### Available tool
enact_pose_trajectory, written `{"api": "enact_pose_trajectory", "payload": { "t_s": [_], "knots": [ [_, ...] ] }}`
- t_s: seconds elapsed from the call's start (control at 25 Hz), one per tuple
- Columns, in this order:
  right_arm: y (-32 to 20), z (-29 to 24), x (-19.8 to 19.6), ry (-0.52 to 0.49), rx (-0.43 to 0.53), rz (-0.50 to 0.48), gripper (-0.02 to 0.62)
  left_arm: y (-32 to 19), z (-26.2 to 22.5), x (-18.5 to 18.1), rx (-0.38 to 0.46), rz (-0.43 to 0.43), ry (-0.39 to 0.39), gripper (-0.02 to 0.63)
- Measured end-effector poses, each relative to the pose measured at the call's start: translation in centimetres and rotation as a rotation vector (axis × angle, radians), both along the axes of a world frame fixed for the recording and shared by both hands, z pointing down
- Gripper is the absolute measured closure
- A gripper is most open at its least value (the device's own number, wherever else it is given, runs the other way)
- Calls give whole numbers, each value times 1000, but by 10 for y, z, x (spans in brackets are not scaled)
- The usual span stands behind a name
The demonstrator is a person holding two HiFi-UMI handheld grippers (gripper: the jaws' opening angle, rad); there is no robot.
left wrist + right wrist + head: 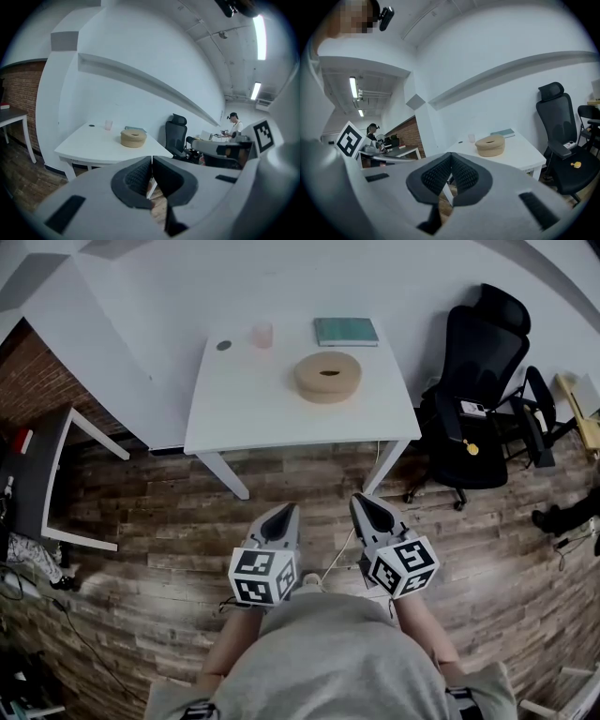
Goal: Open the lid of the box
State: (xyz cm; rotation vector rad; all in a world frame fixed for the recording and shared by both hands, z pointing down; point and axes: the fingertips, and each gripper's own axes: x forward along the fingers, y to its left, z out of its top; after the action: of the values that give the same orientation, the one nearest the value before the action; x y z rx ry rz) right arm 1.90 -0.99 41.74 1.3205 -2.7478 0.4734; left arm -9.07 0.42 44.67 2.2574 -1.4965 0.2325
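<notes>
The box (327, 376) is round, tan and low, with a slot in its lid; it stands on the white table (244, 399), right of the middle. It also shows far ahead in the left gripper view as the box (133, 138) and in the right gripper view as the box (490, 145). My left gripper (284, 512) and right gripper (366, 502) hang side by side over the wooden floor, well short of the table. Both are shut with nothing between their pads: left gripper (152, 161), right gripper (451, 160).
On the table's far edge stand a pink cup (262, 335), a teal book (345, 331) and a small dark disc (223, 345). A black office chair (478, 399) is right of the table, a grey side table (37, 474) at left. Another person (233, 124) stands farther off.
</notes>
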Motion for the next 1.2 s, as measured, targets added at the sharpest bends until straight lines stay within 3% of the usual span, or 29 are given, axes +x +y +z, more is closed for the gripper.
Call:
{"api": "enact_pose_trajectory", "payload": {
  "t_s": [0.72,1.2],
  "knots": [
    [-58,8,-27,40,11,-33,597,-68,16,-26,-34,-14,-1,597],
    [-169,11,-42,70,45,-82,597,-170,28,-40,-60,-53,20,597]
  ]
}}
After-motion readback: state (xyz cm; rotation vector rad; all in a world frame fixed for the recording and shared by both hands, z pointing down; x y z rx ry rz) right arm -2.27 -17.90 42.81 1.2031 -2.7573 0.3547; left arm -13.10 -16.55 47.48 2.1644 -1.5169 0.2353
